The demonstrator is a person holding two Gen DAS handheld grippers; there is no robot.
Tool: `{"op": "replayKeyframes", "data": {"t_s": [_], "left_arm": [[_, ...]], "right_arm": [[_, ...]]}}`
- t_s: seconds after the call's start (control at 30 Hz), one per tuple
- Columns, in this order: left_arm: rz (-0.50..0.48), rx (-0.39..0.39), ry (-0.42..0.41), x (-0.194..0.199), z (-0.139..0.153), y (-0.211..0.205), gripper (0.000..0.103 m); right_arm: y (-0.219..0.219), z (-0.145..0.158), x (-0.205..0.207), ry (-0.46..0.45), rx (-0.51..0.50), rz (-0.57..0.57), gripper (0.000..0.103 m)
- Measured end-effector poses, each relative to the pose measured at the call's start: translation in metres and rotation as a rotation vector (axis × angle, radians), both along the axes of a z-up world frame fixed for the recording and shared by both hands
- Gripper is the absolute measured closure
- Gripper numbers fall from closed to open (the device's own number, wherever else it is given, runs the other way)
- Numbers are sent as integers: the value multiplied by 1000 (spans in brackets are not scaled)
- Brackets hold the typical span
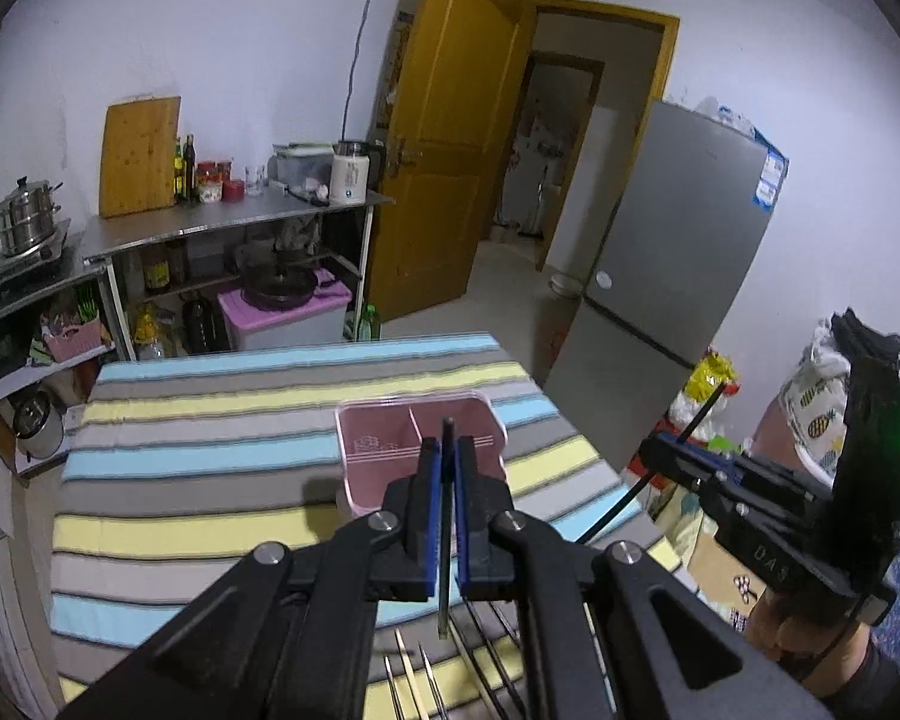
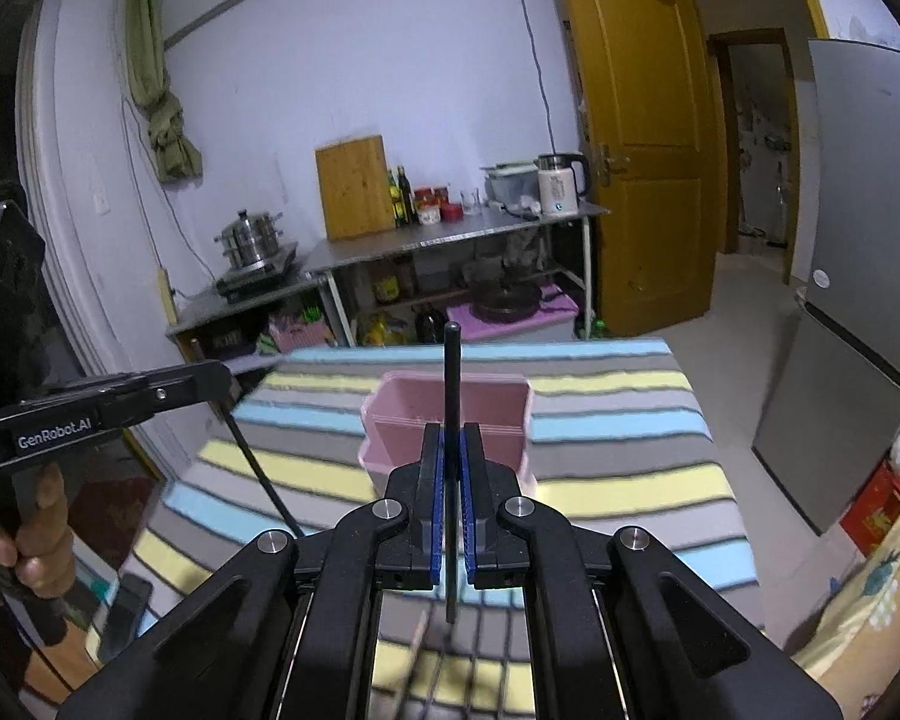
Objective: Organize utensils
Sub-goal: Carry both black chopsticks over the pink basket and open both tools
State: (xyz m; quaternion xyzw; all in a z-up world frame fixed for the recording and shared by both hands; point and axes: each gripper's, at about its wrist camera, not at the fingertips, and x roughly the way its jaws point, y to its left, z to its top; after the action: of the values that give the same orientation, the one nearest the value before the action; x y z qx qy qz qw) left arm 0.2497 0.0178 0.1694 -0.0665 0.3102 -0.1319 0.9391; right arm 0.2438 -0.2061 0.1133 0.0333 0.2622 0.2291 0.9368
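A: Nearest us, the left gripper (image 1: 448,450) is clenched on a dark chopstick (image 1: 447,516), with loose chopsticks (image 1: 417,681) lying on the striped cloth (image 1: 210,462) under it.

B: Our right gripper (image 2: 450,444) pinches another dark chopstick (image 2: 452,396). The pink divided box (image 1: 414,450) sits ahead near the table's right edge; we see bare cloth to its left.

Each camera sits on its gripper, looking forward and slightly down. Both share the striped table (image 1: 210,480) (image 2: 630,480) and far shelves (image 1: 234,228) (image 2: 450,237).
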Motion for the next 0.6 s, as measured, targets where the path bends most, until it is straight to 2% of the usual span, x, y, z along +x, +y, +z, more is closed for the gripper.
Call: {"op": "replayKeyframes", "data": {"t_s": [0.37,0.6], "left_arm": [[52,-77,-86,42,37,30,99],[79,-68,-83,69,24,40,99]], "right_arm": [[16,27,42,-60,77,-20,99],[33,19,74,-51,106,-28,99]]}}
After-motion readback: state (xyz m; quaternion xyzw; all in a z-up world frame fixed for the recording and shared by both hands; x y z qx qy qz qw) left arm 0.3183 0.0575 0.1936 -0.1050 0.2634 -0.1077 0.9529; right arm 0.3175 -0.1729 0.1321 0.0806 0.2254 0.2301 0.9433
